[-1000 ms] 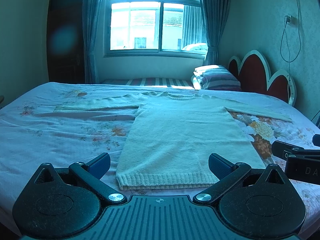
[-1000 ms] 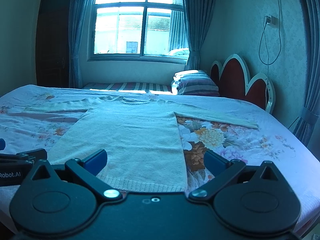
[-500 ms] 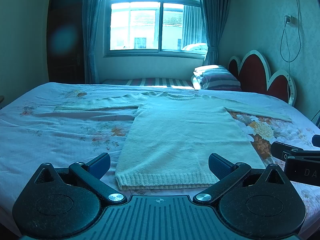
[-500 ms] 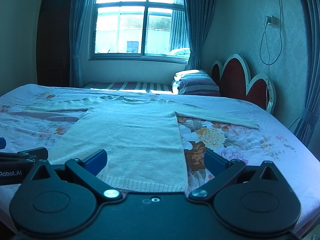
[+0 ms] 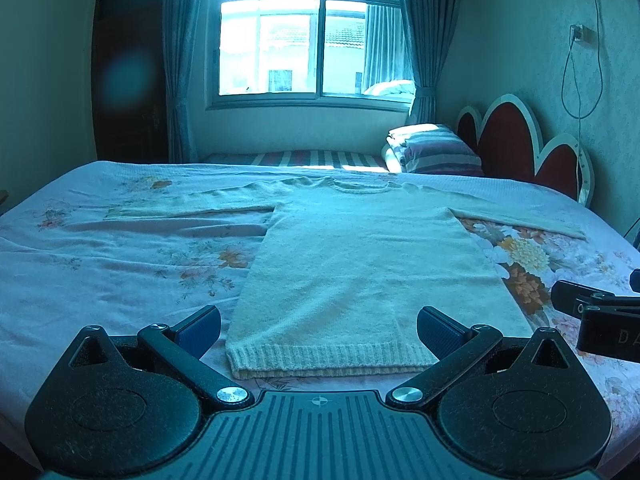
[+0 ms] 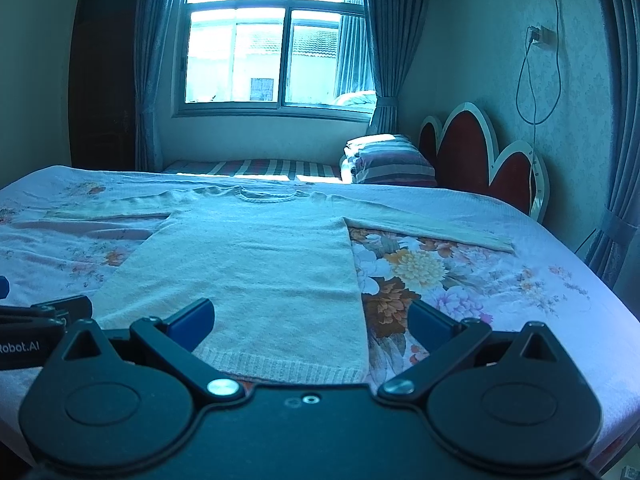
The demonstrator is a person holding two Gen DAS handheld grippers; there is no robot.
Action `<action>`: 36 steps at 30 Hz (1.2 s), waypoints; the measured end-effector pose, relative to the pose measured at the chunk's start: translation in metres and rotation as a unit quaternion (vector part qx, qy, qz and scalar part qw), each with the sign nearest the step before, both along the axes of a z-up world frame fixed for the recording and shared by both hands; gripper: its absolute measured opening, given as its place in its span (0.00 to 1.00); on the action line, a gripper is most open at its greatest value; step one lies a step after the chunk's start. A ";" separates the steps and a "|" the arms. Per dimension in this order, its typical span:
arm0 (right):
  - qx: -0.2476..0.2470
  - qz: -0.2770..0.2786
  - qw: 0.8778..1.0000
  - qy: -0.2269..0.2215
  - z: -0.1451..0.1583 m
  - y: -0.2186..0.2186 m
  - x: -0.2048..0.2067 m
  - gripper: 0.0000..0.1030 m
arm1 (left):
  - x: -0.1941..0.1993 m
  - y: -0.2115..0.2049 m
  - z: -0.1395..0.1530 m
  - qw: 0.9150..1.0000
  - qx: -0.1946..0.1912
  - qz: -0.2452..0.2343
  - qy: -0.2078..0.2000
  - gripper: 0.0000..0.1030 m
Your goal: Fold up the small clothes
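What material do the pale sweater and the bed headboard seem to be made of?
Sweater: probably knitted wool or acrylic, matte and slightly fuzzy, with a ribbed hem and collar.
Headboard: dark red panels, perhaps padded upholstery, inside a glossy white scalloped frame, possibly painted wood; the material cannot be told for sure.

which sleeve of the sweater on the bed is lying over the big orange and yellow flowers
The sleeve stretched toward the red headboard; its cuff ends beside the bold flower print, while the other sleeve lies on the paler side of the bedspread.

Striped pillow near red headboard, window.
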State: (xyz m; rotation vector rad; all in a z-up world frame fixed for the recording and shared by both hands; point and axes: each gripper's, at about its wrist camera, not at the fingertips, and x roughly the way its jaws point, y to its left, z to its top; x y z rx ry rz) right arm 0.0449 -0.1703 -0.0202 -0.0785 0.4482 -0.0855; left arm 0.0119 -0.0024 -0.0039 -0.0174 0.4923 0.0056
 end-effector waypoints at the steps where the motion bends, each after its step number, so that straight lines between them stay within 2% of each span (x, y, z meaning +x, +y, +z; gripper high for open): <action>1: 0.003 -0.003 1.000 0.001 0.000 -0.003 0.001 1.00 | 0.004 0.002 0.000 1.000 0.002 0.004 -0.001 1.00; 5: 0.043 -0.023 0.999 0.001 0.007 -0.038 0.020 1.00 | 0.031 0.015 0.006 1.000 0.003 0.014 0.000 1.00; 11: 0.131 -0.079 0.987 -0.052 0.036 -0.131 0.065 0.95 | 0.087 0.019 0.013 1.000 0.019 0.012 0.005 1.00; 15: 0.183 -0.117 0.974 -0.069 0.040 -0.196 0.114 0.77 | 0.129 0.022 0.007 0.999 0.013 0.030 0.018 1.00; 17: 0.231 -0.141 0.960 -0.071 0.029 -0.239 0.145 0.73 | 0.148 0.022 0.002 0.999 0.015 0.041 0.031 1.00; 19: 0.278 -0.162 0.945 -0.066 0.015 -0.280 0.171 0.57 | 0.169 0.023 -0.005 0.997 0.012 0.053 0.045 1.00; 21: 0.334 -0.191 0.921 -0.058 -0.006 -0.326 0.200 0.49 | 0.188 0.023 -0.012 0.996 0.009 0.066 0.055 1.00; 24: 0.405 -0.236 0.882 -0.047 -0.048 -0.386 0.241 0.48 | 0.214 0.021 -0.018 0.994 0.014 0.084 0.062 1.00; 25: 0.416 -0.246 0.875 -0.042 -0.059 -0.400 0.252 0.48 | 0.223 0.020 -0.021 0.993 0.016 0.096 0.069 1.00; 30: 0.450 -0.284 0.846 -0.023 -0.108 -0.448 0.293 0.48 | 0.257 0.028 -0.030 0.984 0.013 0.145 0.099 1.00; 33: 0.478 -0.291 0.829 -0.028 -0.128 -0.462 0.302 0.43 | 0.267 0.032 -0.033 0.980 0.023 0.167 0.109 1.00; 34: 0.482 -0.286 0.827 -0.034 -0.130 -0.463 0.303 0.43 | 0.270 0.033 -0.034 0.979 0.029 0.171 0.110 1.00; 36: 0.478 -0.275 0.833 -0.042 -0.133 -0.463 0.309 0.43 | 0.274 0.033 -0.034 0.977 0.038 0.175 0.113 1.00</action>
